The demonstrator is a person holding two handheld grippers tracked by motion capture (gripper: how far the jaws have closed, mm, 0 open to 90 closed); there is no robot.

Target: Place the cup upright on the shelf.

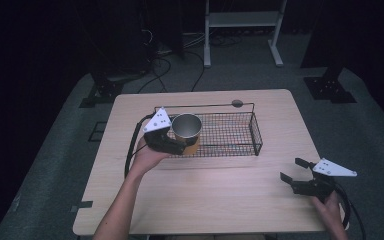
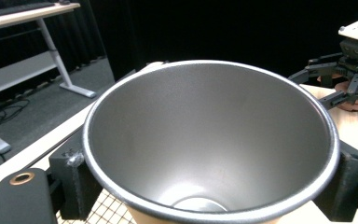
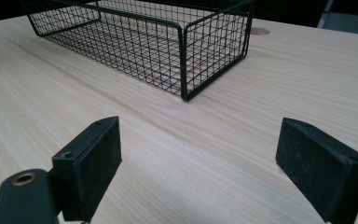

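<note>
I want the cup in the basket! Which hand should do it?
Probably the left: the left gripper already holds the cup at the wire basket; the right gripper sits open, far off.

My left gripper (image 1: pixel 180 142): fingertips hidden behind cup (image 1: pixel 186 126). In left gripper view, cup (image 2: pixel 209 140) base cut off by bottom edge, outer wall mostly unseen. Basket (image 3: pixel 144 42) far end cut off in right gripper view. My right hand (image 1: pixel 330 207) cropped at bottom edge.
</note>
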